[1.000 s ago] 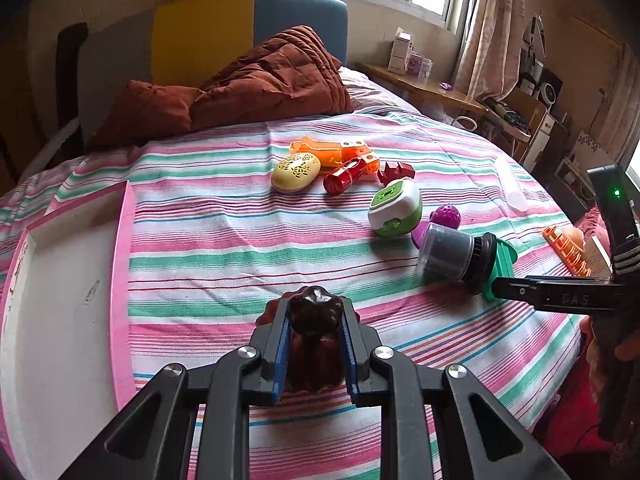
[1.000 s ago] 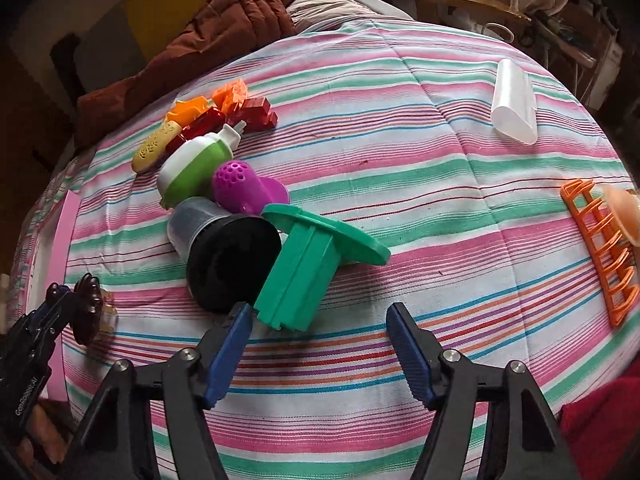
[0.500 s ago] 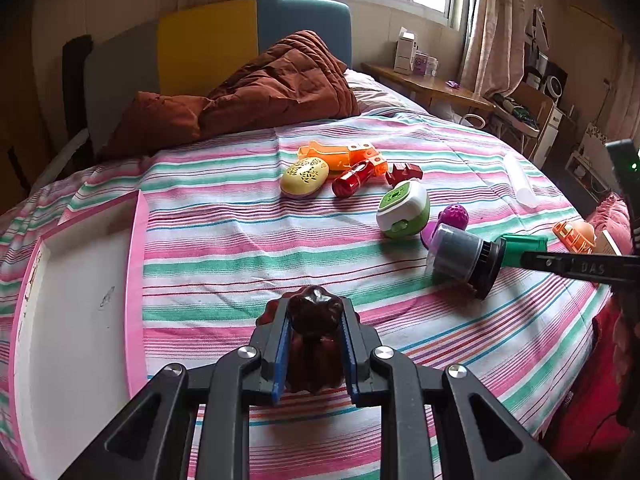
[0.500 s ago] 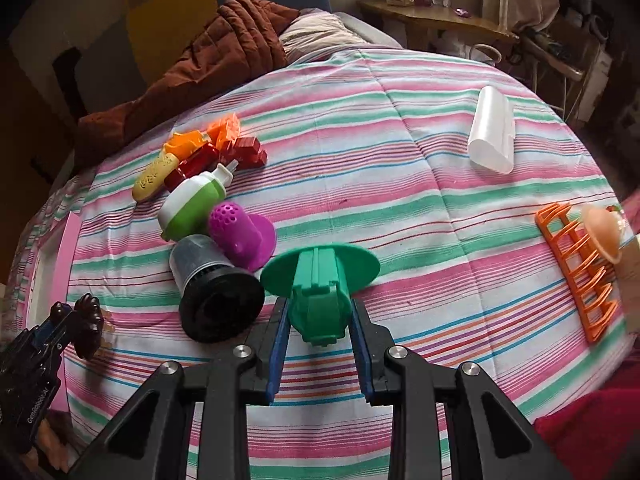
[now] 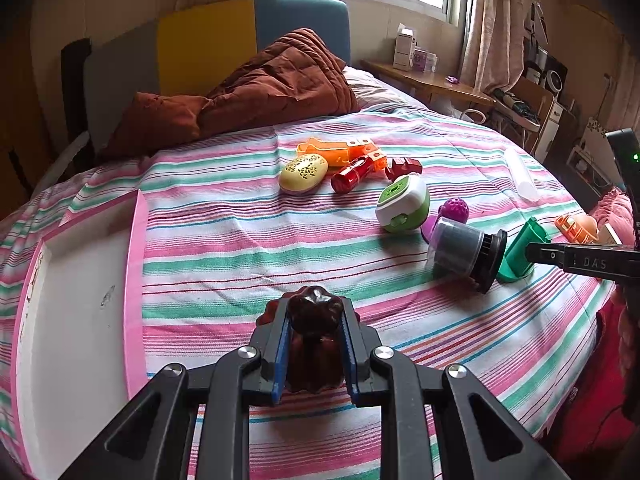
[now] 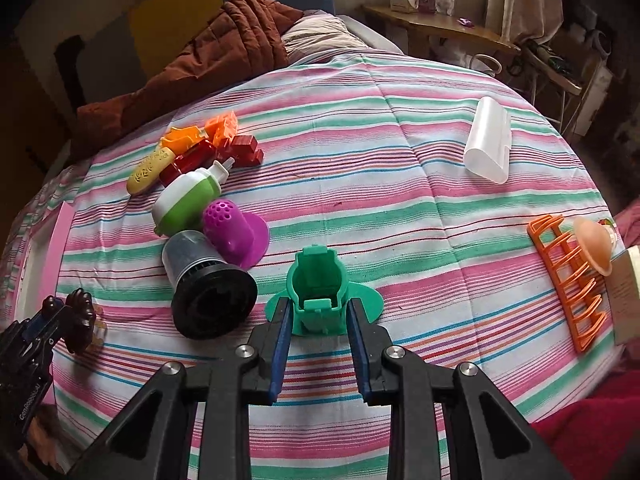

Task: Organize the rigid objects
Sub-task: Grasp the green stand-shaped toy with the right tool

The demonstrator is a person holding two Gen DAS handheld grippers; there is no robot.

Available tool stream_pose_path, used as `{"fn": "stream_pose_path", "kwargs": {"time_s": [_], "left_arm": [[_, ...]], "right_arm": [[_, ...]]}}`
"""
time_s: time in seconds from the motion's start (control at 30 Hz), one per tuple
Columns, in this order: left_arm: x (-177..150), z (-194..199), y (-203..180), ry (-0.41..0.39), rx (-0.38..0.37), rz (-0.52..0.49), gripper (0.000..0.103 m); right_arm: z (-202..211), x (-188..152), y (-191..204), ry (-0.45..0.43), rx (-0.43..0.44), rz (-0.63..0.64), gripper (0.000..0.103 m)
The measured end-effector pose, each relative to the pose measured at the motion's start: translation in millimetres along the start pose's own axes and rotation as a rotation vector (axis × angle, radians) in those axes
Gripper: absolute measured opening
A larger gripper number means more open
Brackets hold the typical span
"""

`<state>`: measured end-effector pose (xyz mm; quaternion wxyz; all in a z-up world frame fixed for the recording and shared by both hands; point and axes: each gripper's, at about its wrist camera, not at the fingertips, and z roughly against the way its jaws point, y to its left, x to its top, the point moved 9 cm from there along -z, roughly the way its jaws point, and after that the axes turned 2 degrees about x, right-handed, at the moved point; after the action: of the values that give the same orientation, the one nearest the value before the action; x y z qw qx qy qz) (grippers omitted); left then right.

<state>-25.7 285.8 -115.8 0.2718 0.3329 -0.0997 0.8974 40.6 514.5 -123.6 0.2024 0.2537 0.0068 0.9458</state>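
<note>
Change: a second ago my right tool stood wide apart in front of the green piece; now it is closed on it, and the piece points up and away from me instead of lying on its side.
Meaning: I judge that the grasp is done, so both my hands are loaded and can carry to the tray.
Right tool: the fingers press the two sides of the green stem; its flange seems just above the bed or still touching it, I cannot tell which.
Left tool: my left tool stays clamped on the dark brown mould, held above the striped cover, just beside the pink edge of the tray.
Other things: the black cup, purple cap and green-white case lie near the green piece, not touching it.
</note>
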Motion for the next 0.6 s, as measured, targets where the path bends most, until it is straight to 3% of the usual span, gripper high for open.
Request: {"fn": "stream_pose_path", "kwargs": {"time_s": [0.23, 0.6], "left_arm": [[0, 0, 0, -0.002, 0.005, -0.007, 0.021], [-1, 1, -1, -0.003, 0.008, -0.008, 0.021]], "right_arm": [[-7, 0, -2, 0.004, 0.000, -0.017, 0.033], [-6, 1, 1, -0.016, 0.008, -0.008, 0.022]]}}
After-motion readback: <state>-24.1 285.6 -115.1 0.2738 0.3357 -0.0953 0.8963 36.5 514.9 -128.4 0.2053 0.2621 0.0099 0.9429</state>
